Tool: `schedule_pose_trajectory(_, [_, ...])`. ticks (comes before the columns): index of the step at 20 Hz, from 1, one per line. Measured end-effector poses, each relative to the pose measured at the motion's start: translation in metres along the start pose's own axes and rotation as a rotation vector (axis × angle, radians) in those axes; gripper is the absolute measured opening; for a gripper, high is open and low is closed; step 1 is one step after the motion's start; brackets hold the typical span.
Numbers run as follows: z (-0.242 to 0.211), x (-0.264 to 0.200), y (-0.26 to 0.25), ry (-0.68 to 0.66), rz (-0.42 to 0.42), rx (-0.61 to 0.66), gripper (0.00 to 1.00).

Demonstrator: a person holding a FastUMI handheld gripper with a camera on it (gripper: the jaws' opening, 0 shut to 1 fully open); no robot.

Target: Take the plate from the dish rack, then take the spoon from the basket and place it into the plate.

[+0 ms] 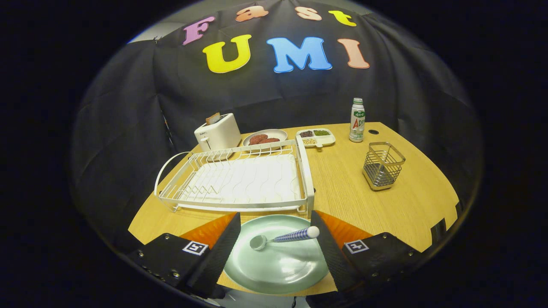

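My gripper (276, 239) hangs wide open and empty, the spoon (284, 237) lying left-to-right between its fingers on the plate (278, 269), near the rack (239, 179).

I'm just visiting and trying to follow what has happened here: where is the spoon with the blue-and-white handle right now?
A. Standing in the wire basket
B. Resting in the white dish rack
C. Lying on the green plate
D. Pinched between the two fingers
C: the spoon lies on the green plate, between the open fingers of the gripper and touching neither, while the wire basket and the dish rack hold nothing.
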State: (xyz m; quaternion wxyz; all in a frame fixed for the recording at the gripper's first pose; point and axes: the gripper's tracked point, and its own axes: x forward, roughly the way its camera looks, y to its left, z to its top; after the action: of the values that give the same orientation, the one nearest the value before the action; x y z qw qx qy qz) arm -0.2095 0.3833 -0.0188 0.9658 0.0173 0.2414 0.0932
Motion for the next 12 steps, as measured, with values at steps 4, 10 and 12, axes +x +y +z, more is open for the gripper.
schedule_pose_trajectory(4, [0.003, 0.002, 0.001, 0.0, 0.003, 0.006, 1.0])
schedule_pose_trajectory(10, [0.023, -0.002, 0.006, -0.041, 0.007, -0.002, 1.0])
schedule_pose_trajectory(12, [0.034, -0.005, 0.008, -0.061, 0.009, -0.004, 1.0])
